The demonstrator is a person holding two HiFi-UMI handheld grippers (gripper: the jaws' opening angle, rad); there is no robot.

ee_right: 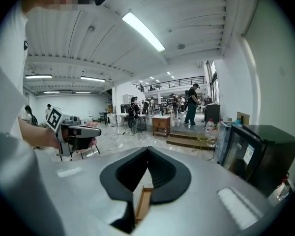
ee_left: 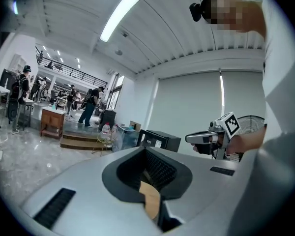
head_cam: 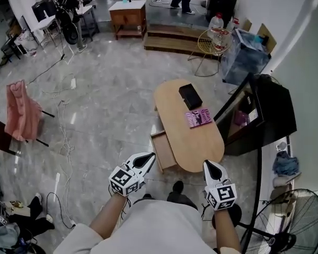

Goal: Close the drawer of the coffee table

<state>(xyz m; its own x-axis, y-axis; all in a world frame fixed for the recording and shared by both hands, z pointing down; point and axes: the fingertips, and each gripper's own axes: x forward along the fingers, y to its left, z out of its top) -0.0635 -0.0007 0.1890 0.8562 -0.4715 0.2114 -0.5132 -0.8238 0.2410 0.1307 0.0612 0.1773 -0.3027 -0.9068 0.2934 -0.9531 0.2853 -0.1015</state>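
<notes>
Jaws shut tip to tip, nothing between them, on both left gripper (head_cam: 147, 158) and right gripper (head_cam: 209, 165) (each held in the air by the table's near end). Ahead, oval light-wood coffee table (head_cam: 193, 144); its shallow wooden drawer (head_cam: 162, 151) stands pulled out from the left side, untouched.

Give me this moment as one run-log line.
drawer: open; left gripper: shut, empty; right gripper: shut, empty; coffee table: not yet touched
</notes>
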